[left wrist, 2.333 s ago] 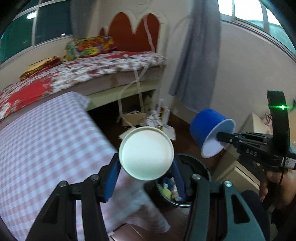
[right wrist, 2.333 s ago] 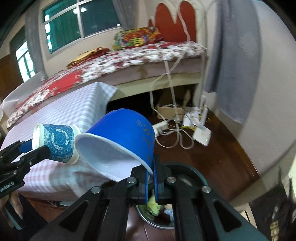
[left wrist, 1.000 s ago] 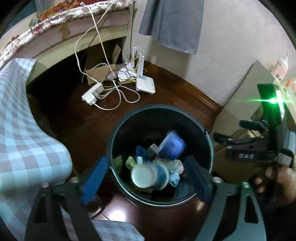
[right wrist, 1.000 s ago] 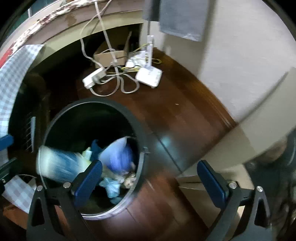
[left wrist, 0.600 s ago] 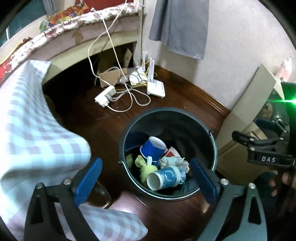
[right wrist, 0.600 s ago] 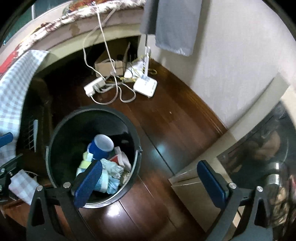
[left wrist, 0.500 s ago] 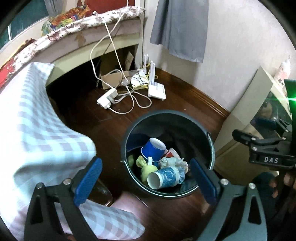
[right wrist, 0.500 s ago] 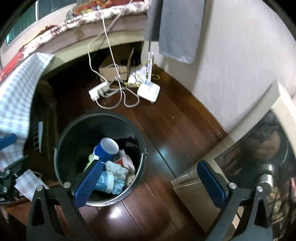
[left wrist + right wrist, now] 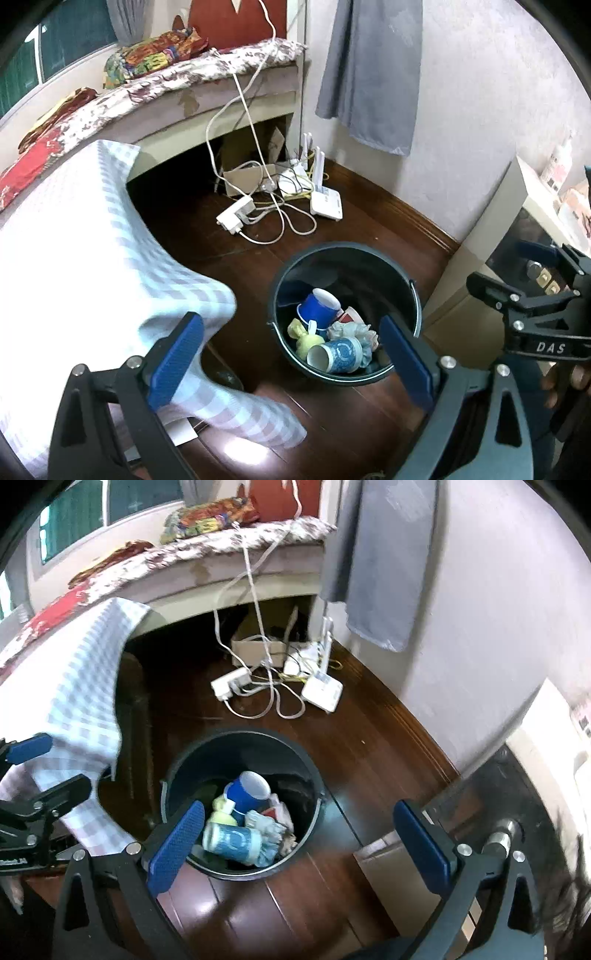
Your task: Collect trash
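Note:
A black trash bin (image 9: 404, 275) (image 9: 173, 775) stands on the dark wood floor. Inside it lie a plain blue paper cup (image 9: 318, 306) (image 9: 245, 788), a patterned blue paper cup (image 9: 338, 354) (image 9: 231, 840), crumpled paper and other scraps. My left gripper (image 9: 290, 360) hangs above the bin's near rim, open, with nothing between its blue pads. My right gripper (image 9: 299, 843) is also above the bin, open and empty. In the left wrist view the right gripper (image 9: 517, 266) shows at the right edge, held by a hand (image 9: 565, 380).
A table draped in a checked cloth (image 9: 74, 258) (image 9: 74, 672) stands left of the bin. Behind the bin lie a power strip (image 9: 236, 219), cables, a white router (image 9: 327, 203) and a cardboard box. A bed (image 9: 166, 92) runs along the back. A cabinet (image 9: 491, 251) stands right.
Both cups went from my grippers into the bin. Both grippers have since risen and tilted up, so the bin looks smaller and the bed has come into view.

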Motion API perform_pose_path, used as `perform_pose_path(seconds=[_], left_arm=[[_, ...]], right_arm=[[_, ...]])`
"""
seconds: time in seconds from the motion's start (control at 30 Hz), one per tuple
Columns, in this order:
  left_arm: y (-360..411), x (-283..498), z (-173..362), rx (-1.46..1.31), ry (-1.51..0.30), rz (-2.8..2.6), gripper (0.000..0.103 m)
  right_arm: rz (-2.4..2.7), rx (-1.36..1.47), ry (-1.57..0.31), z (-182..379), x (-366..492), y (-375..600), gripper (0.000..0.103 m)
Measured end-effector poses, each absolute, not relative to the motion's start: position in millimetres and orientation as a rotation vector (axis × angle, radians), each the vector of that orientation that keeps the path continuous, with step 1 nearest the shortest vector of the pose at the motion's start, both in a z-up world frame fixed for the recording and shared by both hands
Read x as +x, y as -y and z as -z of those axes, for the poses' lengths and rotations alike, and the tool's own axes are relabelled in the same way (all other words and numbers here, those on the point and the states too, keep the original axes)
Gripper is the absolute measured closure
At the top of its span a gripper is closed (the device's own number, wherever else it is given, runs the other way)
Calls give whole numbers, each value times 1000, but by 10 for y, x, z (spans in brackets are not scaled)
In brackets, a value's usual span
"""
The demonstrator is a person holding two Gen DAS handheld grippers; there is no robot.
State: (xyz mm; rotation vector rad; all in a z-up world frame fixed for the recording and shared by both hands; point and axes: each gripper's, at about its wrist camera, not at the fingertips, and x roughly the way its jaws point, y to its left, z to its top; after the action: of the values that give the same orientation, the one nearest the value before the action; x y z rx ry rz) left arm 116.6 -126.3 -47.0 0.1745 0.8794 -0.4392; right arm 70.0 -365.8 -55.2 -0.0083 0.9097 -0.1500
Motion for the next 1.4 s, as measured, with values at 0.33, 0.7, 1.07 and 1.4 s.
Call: perform_pose_path(seconds=[0.33, 0.7, 1.07, 1.4], left_arm=[[822, 933, -2, 110, -780, 370, 6], [517, 481, -480, 55, -655, 351, 4], [300, 84, -693, 8, -535, 277, 1], [274, -28, -728, -4, -522, 266, 1]], right_arm=[[66, -49, -830, -2, 472, 3150, 0], [-19, -107, -719, -601, 120, 2693, 0], [-47, -125, -632, -987, -290, 2507, 0], [-28, -128, -575, -1073, -483, 2538, 0]])
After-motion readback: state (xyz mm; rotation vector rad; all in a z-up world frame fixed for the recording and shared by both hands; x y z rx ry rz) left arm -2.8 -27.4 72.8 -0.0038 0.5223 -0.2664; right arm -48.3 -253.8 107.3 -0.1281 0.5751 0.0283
